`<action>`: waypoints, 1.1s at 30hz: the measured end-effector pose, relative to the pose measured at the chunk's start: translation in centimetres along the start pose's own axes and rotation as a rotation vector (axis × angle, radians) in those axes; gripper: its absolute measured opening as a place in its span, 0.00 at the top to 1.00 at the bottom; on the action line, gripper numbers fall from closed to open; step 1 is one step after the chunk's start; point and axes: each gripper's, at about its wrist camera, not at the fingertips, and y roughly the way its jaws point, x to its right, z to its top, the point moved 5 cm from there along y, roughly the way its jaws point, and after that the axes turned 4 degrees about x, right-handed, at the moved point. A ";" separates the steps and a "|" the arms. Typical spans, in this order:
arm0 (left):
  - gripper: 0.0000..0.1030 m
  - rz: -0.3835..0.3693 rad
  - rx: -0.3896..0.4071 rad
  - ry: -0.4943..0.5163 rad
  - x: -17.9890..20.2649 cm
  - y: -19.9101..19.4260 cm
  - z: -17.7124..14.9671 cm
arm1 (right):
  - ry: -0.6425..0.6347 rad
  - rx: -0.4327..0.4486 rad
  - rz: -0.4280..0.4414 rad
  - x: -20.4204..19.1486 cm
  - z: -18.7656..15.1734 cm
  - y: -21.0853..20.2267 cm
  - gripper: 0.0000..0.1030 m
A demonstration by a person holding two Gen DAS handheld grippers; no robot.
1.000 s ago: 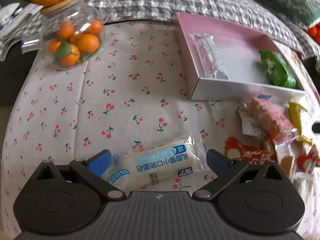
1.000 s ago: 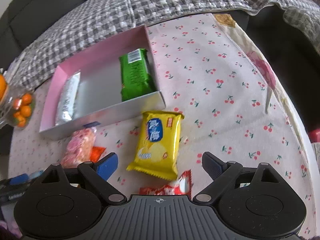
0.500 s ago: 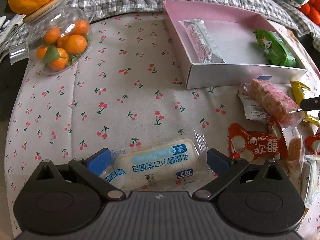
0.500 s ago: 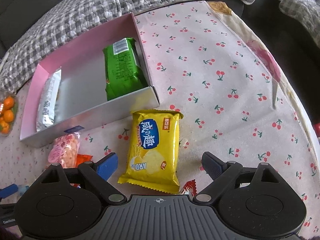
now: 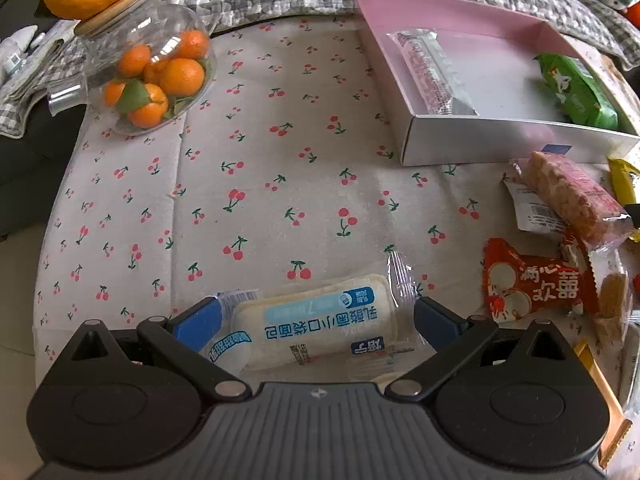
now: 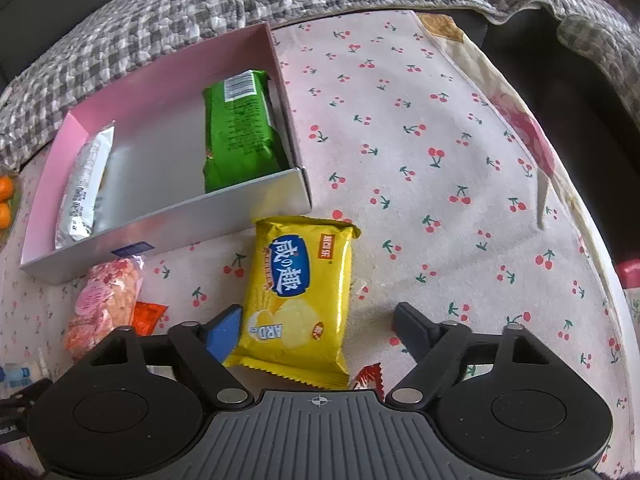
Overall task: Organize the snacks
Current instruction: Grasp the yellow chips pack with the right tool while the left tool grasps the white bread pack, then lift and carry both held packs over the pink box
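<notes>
Inside pink box (image 6: 180,92): 2 snack packets

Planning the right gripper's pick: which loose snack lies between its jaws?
The yellow packet, just below the box's corner; the pink and red ones lie left.

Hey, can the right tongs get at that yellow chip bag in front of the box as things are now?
Probably yes. The right tongs are open with the yellow chip bag lying flat between the fingers, nothing on top of it, and the box just beyond.

white bread pack (image 5: 316,330) flat on cloth | yellow chip bag (image 6: 300,296) flat (label up), near pink box (image 6: 168,216)
</notes>
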 end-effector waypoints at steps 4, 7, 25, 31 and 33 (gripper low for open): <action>0.00 -0.001 0.000 -0.018 -0.1 0.2 -0.1 | -0.032 0.014 -0.006 -0.4 0.1 -0.3 0.45; 0.06 -0.004 0.003 -0.022 -0.1 0.1 -0.1 | -0.057 0.025 -0.015 -0.6 0.0 -0.4 0.51; 0.30 -0.053 0.035 -0.079 -0.5 -0.8 0.4 | 0.017 0.069 0.097 -0.1 1.2 -3.5 0.54; 0.33 -0.080 0.043 -0.105 -0.5 -1.1 0.7 | 0.046 0.084 0.139 0.1 1.7 -4.7 0.54; 0.33 -0.096 0.048 -0.115 -0.5 -1.3 0.8 | 0.056 0.086 0.153 0.1 1.8 -4.9 0.54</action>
